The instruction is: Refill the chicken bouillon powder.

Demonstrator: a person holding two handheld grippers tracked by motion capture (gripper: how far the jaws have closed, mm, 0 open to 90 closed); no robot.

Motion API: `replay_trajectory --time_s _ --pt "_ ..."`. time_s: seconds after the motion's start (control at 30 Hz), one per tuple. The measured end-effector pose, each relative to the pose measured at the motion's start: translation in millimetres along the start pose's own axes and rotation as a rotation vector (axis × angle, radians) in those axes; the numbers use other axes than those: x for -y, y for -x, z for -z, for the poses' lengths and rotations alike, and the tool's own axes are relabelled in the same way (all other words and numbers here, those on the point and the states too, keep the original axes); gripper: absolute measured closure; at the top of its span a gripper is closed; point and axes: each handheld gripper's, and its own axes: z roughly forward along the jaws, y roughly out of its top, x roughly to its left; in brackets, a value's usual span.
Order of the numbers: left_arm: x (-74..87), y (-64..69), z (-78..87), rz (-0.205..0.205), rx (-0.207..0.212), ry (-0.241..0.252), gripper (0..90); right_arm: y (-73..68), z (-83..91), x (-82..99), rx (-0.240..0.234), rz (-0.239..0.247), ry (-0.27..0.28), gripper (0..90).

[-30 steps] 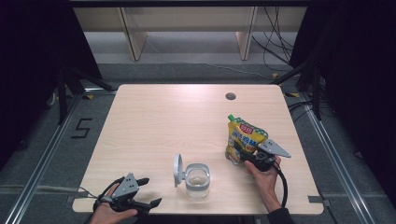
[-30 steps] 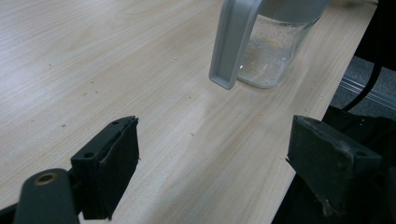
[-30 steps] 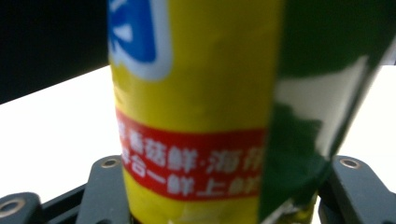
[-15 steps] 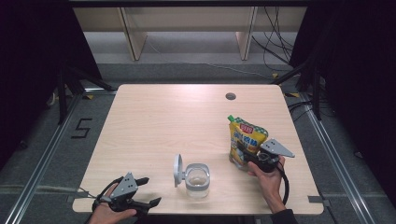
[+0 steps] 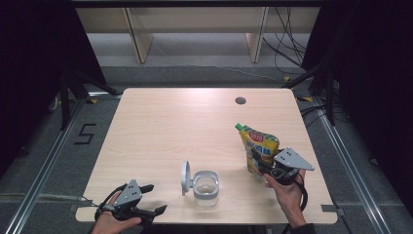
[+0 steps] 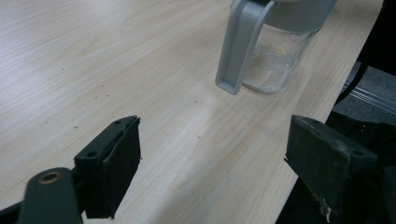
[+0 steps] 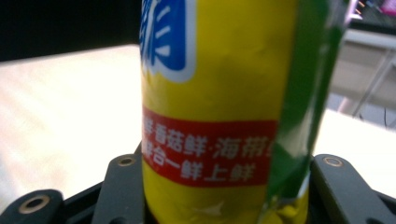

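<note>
The pale wooden table (image 5: 160, 131) looks smooth and matt, with fine grain. The yellow plastic spouted pouch (image 5: 259, 146) has a glossy, slightly creased film, while the clear glass jar (image 5: 205, 185) carries a matt grey plastic lid (image 6: 240, 44). The grippers' black pads (image 6: 116, 168) look matt and slightly rough.

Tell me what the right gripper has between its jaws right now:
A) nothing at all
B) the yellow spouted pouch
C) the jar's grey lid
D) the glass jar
B: in the right gripper view the yellow pouch sits squeezed between both black jaws, and in the high view the right gripper is clamped on its lower part, away from the glass jar.
</note>
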Motion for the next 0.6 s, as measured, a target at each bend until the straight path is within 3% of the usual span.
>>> replay_trajectory --time_s 0.03,0.07,0.2,0.23,0.3,0.47,0.6 --pt "-0.2 0.1 0.1 0.004 0.009 0.003 17.4 -5.0 2.0 -3.7 0.0 0.038 -0.006 50.8" --pt "-0.3 0.5 0.0 0.006 0.01 0.004 17.4 -7.3 2.9 -7.6 0.003 0.124 0.001 50.8" --pt "0.2 1.3 -1.6 0.015 0.012 0.014 17.4 -27.5 9.0 -17.7 -0.018 0.242 -0.02 50.8" --pt "0.2 -0.4 -0.6 -0.003 0.003 -0.008 17.4 -32.1 9.5 -19.3 -0.019 0.293 -0.025 50.9" --pt "0.4 -0.2 -1.0 0.003 0.004 -0.005 17.4 -40.1 11.3 -21.4 -0.024 0.36 -0.057 51.0" --pt "0.6 0.4 -1.4 0.006 0.004 0.0 17.4 -52.8 17.3 -23.5 -0.03 0.444 -0.085 52.4" --pt "0.7 -0.2 -1.9 0.004 0.004 -0.005 17.4 -60.7 24.2 -25.9 -0.018 0.549 -0.113 52.4"
